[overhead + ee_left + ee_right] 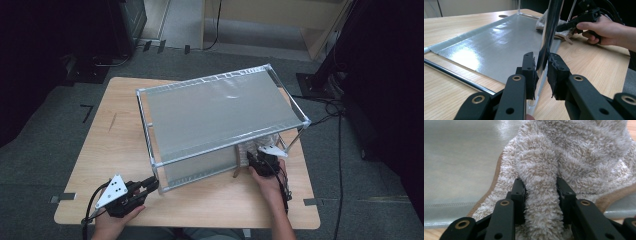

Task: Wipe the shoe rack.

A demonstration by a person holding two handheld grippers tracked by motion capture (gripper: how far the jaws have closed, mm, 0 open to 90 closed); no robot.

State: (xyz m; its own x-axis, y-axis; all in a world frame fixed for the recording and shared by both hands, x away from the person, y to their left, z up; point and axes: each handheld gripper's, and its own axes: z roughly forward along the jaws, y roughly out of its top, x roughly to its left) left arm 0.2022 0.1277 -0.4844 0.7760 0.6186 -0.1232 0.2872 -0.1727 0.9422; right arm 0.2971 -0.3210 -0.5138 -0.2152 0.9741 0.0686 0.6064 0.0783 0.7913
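Standing on the light wooden desk (pixel 100 150) is a two-level rack (pixel 220 100) made of thin metal rods with grey sheet shelves, set at a slant to the desk's edges. The rack's near-left corner post (pixel 549 37) is clenched between the pads of the left tool (pixel 145 187), which is held low at the desk's near-left part; in the left gripper view the shiny upright post is seen pinched between the two black jaws, with the lower grey shelf (pixel 499 42) spreading out beyond it and a horizontal rod (pixel 456 77) running across the desk at the left. The left hand (pixel 117 217) is seen at the bottom edge of the high view, with the grey three-cornered plate on top of the tool. The right tool (pixel 255 160) is reached in under the upper shelf at the rack's near-right corner, where a fluffy beige towel (pixel 574 157) with pale stripes and a brown edge band lies bunched on the lower shelf, partly hidden by the upper sheet in the high view. In the right gripper view a thick fold of this towel is gripped between the jaws, the pads being pressed into the pile on both sides. The right hand (pixel 599 28) is also seen in the left gripper view, far off beside the towel (pixel 544 22).
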